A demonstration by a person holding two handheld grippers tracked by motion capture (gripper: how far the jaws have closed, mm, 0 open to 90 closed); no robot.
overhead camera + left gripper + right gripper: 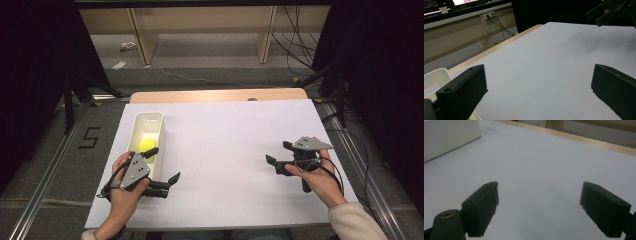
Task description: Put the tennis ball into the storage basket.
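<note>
Looking down, I see a dark room with black curtains either side and a pale shelf unit beyond grey floor. My desk point(240, 165) wears a white sheet, its wooden edge showing at the far side. On its left stands a white bin point(161, 131), long side running away from me, handy to my left arm. The ball point(146, 145) lies inside it, so I judge the drop done. Left tongs point(161, 164) hover spread and empty just beside the bin; right tongs point(278, 152), also spread and empty, wait well apart.
</note>
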